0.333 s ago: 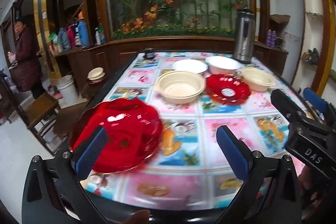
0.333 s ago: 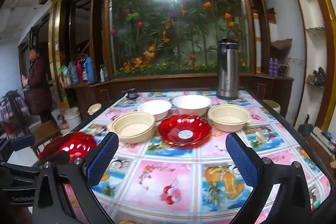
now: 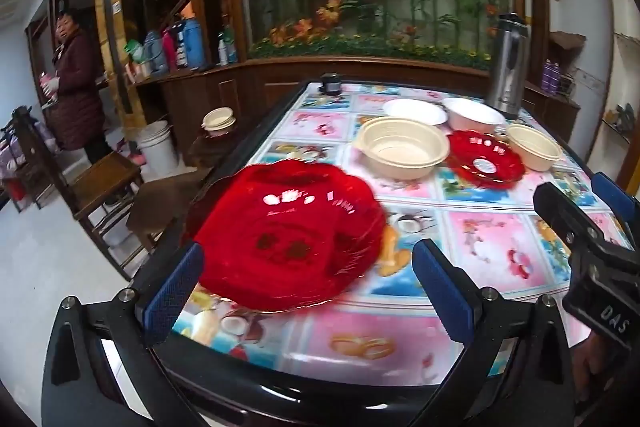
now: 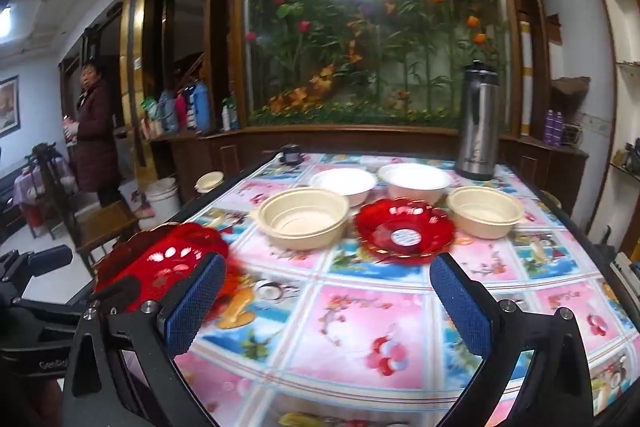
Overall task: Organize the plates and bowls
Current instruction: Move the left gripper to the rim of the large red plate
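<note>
The left gripper (image 3: pixel 306 291) stands in the lower part of the left wrist view with its two blue pads wide apart, and nothing is pressed between them. Just behind the pads, in the lower left of the frame, a large red plate (image 3: pixel 286 233) lies near the left edge of the table (image 3: pixel 400 343); it is blurred, so I cannot tell if its rim passes over the edge.

The right gripper (image 4: pixel 328 307) is also fully apart and empty, low in its own view, over the pink squares of the flowered tablecloth (image 4: pixel 360 327).

In the middle of that view the other dishes stand together: a big cream bowl (image 4: pixel 304 217), to its right a small red plate (image 4: pixel 404 231) with a white label in the centre, and further right a smaller cream bowl (image 4: pixel 485 211). Behind them are two white bowls (image 4: pixel 345 183), close to each other. A steel thermos (image 4: pixel 478 123) stands upright at the far right end of the table, behind the bowls.

At the left of the frame a person in a dark red coat (image 4: pixel 96 135) stands well apart from the table, near a wooden chair (image 4: pixel 104 223) and a white bucket (image 4: pixel 162 197).
</note>
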{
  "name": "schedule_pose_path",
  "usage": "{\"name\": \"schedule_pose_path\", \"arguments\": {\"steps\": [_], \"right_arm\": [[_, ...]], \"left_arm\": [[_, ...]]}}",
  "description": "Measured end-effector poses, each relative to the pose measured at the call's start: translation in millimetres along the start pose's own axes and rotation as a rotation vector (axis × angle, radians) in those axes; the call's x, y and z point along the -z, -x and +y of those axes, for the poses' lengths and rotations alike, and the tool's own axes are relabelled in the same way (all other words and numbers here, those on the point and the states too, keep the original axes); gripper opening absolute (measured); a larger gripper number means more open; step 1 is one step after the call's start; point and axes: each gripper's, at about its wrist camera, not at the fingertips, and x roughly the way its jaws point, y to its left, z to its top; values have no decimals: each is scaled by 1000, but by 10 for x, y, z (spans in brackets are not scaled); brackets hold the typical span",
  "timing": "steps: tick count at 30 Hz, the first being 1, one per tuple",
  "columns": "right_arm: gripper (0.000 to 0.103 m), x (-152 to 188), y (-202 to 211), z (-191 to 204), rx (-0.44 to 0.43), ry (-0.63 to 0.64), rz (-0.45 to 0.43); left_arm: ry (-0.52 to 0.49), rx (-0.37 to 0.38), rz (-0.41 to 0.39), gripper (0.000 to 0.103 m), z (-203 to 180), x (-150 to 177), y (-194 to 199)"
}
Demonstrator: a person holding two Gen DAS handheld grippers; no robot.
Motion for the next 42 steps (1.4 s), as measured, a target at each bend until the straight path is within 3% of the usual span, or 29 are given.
{"name": "schedule_pose_path", "arguments": {"steps": [8, 20, 42], "right_arm": [[103, 49, -109, 304, -45, 35, 23], [103, -53, -168, 401, -111, 13, 38], [103, 53, -240, 375, -96, 7, 78]], "left_arm": [[26, -10, 24, 103, 226, 81, -34], [41, -48, 28, 103, 273, 103, -50], [-4, -34, 65, 103, 214, 140, -148]]}}
